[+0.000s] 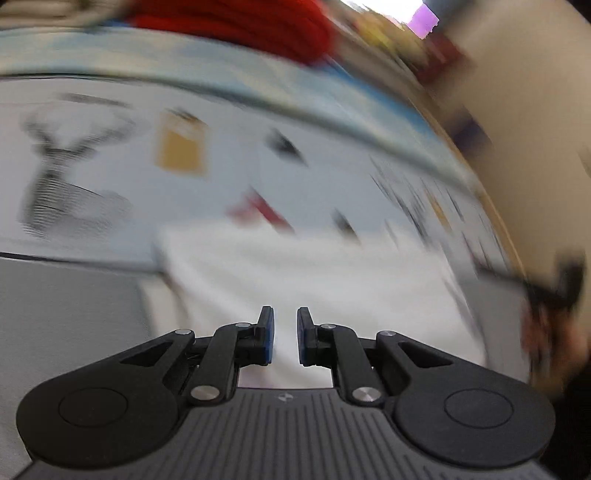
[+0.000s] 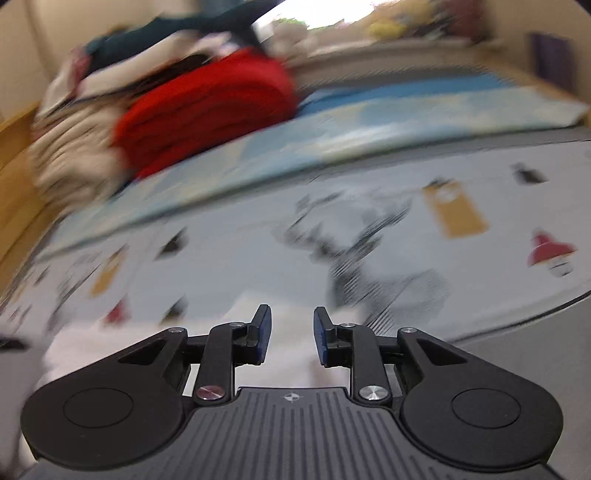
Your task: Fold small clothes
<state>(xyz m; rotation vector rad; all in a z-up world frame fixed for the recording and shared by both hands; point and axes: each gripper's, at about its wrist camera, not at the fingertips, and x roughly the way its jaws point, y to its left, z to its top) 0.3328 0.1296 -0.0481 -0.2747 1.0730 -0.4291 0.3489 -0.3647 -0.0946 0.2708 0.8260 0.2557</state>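
Note:
A white garment (image 1: 314,273) lies flat on a pale cloth printed with a deer (image 1: 110,147), blurred in both views. My left gripper (image 1: 284,314) hovers over the garment's near part, its blue pads a narrow gap apart with only white fabric showing beneath them. In the right wrist view the same white garment (image 2: 110,343) spreads under and left of my right gripper (image 2: 292,314), whose pads stand wider apart with nothing pinched. The printed cloth (image 2: 369,229) stretches ahead of it.
A folded red cloth (image 2: 207,107) and a heap of cream and dark clothes (image 2: 74,147) sit at the back on a blue mat (image 2: 406,103). The red cloth (image 1: 258,26) tops the left view. A blurred hand (image 1: 554,332) shows at the right edge.

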